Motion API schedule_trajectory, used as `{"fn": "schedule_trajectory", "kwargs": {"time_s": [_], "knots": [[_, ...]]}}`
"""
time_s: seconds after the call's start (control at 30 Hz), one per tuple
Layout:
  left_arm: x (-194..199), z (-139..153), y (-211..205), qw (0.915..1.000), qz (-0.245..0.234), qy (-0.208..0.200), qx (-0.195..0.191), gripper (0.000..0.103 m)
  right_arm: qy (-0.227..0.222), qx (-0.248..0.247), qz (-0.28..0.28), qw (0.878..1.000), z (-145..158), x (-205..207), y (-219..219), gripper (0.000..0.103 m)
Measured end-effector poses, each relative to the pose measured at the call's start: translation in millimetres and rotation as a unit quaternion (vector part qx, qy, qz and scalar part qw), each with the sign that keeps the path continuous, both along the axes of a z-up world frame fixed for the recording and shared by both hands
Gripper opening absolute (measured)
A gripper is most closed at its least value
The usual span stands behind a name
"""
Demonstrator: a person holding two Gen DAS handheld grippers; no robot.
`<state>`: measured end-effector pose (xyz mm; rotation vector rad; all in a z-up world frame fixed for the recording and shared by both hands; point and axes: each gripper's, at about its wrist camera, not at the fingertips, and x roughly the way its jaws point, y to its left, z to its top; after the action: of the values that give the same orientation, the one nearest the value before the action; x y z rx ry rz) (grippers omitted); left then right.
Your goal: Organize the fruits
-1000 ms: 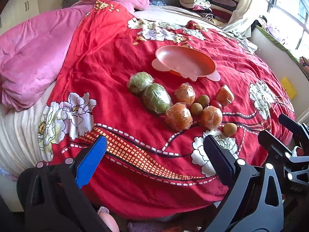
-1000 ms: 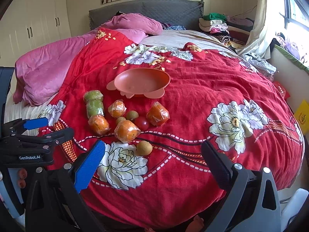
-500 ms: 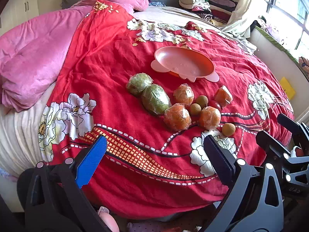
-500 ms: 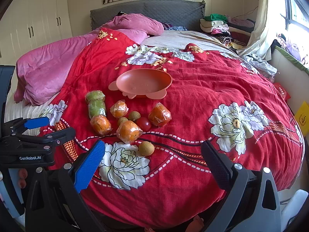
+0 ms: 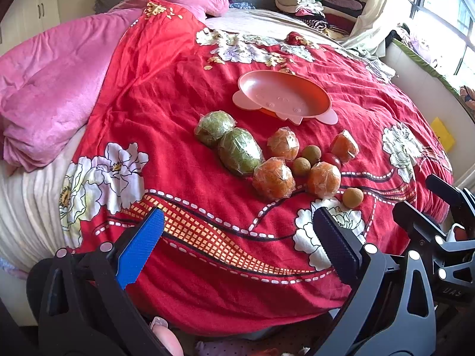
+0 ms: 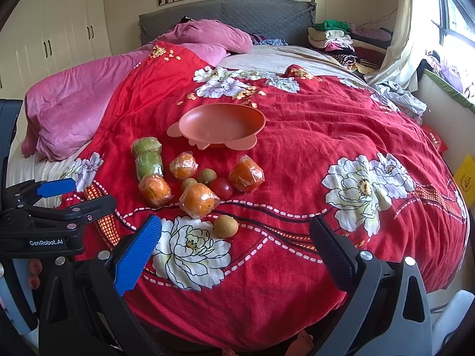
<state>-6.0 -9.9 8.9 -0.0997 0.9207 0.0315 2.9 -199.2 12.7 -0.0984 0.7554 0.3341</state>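
Observation:
A cluster of fruit lies on a red flowered blanket [image 5: 166,118]: two plastic-wrapped green fruits [image 5: 240,151] [image 6: 148,161], several wrapped oranges [image 5: 273,178] [image 6: 197,197], a small red tomato [image 6: 222,187], and small brown round fruits, one apart at the front [image 5: 352,198] [image 6: 226,226]. An empty pink dish [image 5: 283,96] [image 6: 221,124] sits just behind them. My left gripper [image 5: 237,228] is open and empty, short of the fruit. My right gripper [image 6: 236,237] is open and empty, near the front brown fruit. Each gripper shows at the edge of the other's view.
A pink quilt [image 6: 71,112] lies bunched at the left of the bed. Folded clothes [image 6: 335,38] are stacked at the far right by the headboard. A window and ledge run along the right side. White wardrobes [image 6: 59,35] stand at the far left.
Both grippers have drifted slightly closer to the bed; the fruit sits a little lower and larger in the right wrist view. Nothing was picked up.

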Motion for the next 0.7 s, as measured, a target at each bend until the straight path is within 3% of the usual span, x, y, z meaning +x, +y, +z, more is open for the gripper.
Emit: {"fn": "schedule_trajectory", "kwargs": {"time_s": [0.7], "knots": [[16.8, -23.2, 16.7, 0.9994, 0.009, 0.032, -0.012, 0.094, 0.029, -0.003, 0.007, 1.0, -21.0, 22.8, -3.8, 0.099]]}}
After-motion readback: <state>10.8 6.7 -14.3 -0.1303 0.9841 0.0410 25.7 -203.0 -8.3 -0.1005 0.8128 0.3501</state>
